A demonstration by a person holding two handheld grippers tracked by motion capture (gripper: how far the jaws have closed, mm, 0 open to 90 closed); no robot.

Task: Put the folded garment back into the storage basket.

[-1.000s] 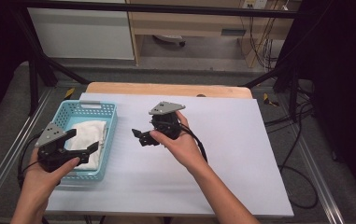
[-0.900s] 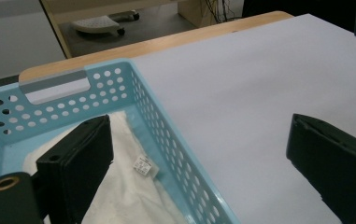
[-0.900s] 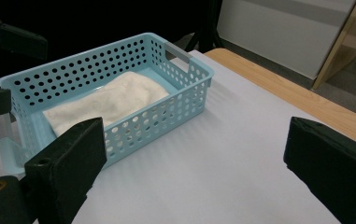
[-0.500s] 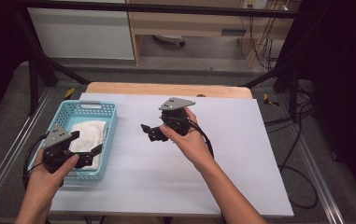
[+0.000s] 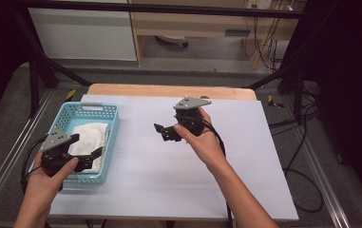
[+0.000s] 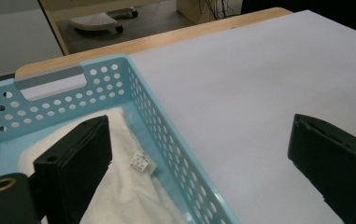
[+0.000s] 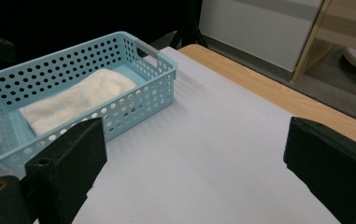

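Observation:
A light blue perforated basket [image 5: 93,110] sits at the table's left side with a folded white towel [image 5: 90,137] lying in it. My left gripper [image 5: 86,146] hovers over the basket's near right corner, open and empty. In the left gripper view its jaws straddle the basket's right wall [image 6: 166,135], one above the towel [image 6: 119,196], which carries a small label [image 6: 142,162]. My right gripper [image 5: 162,133] is held open and empty above the middle of the table, pointing left toward the basket [image 7: 133,98] and the towel [image 7: 77,98].
The white table sheet [image 5: 245,156] stretches bare to the right and front. A wooden strip [image 5: 169,90] edges the far side. Black frame bars [image 5: 36,76] stand at the back corners, and cables [image 5: 297,123] hang off the right side.
My right gripper has drifted a little to the right and farther back over the table. The left gripper has stayed almost still over the basket's near end.

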